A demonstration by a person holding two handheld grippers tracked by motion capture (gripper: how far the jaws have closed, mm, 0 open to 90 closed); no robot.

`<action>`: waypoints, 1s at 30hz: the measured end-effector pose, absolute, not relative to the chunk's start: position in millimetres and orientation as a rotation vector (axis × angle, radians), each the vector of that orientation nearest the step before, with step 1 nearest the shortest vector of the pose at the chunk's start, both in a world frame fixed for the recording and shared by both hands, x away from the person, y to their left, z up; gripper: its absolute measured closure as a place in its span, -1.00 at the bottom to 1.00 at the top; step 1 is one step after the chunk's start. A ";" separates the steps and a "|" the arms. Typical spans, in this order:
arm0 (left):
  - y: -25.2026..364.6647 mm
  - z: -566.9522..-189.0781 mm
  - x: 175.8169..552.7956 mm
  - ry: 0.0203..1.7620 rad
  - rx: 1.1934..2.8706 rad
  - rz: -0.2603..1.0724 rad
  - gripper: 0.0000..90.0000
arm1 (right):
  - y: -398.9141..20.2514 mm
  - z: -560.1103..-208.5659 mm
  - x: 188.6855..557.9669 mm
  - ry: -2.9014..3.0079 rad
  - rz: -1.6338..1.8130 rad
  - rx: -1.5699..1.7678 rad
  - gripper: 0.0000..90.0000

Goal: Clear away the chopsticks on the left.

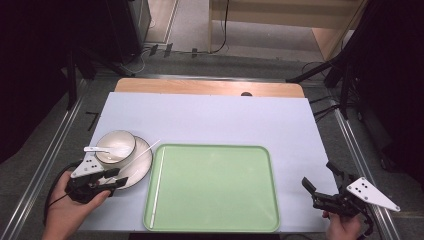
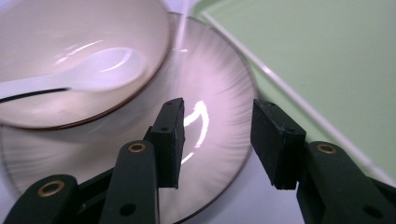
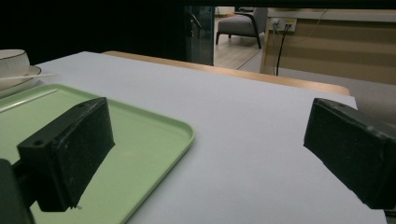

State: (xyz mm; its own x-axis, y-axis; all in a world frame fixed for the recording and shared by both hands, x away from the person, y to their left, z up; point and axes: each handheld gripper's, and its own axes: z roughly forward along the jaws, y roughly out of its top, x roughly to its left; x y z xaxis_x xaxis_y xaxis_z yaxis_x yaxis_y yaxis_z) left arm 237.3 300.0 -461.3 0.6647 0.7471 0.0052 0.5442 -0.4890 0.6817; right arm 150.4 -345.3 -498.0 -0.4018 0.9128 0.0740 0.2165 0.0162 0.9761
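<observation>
White desk [image 1: 210, 117] w/ green tray [image 1: 215, 187]. Left tool [image 2: 217, 140] part-open, nothing gripped, over saucer [image 2: 219, 88] by bowl [image 2: 79, 60] w/ spoon [image 2: 93, 70]. Right tool [image 3: 205, 154] wide, empty.

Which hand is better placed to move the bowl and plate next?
Left, probably. The left tongs sit open at the rim of the plate that carries the bowl; the right tongs wait open beyond the green tray, far from the dishes.

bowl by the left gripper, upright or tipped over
Upright. The bowl sits mouth up on the saucer, with a white spoon resting inside it.
</observation>
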 end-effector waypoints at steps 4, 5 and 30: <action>310.0 -467.0 241.9 1.040 2.247 0.449 0.22 | -342.8 -497.8 150.3 1.678 1.424 1.163 -0.96; 311.0 -469.2 243.1 1.053 2.247 0.458 0.22 | -342.5 -497.6 150.2 1.678 1.425 1.159 -0.96; 298.8 -493.0 266.8 1.126 2.343 0.346 0.63 | -342.3 -495.9 146.9 1.693 1.454 1.088 -0.96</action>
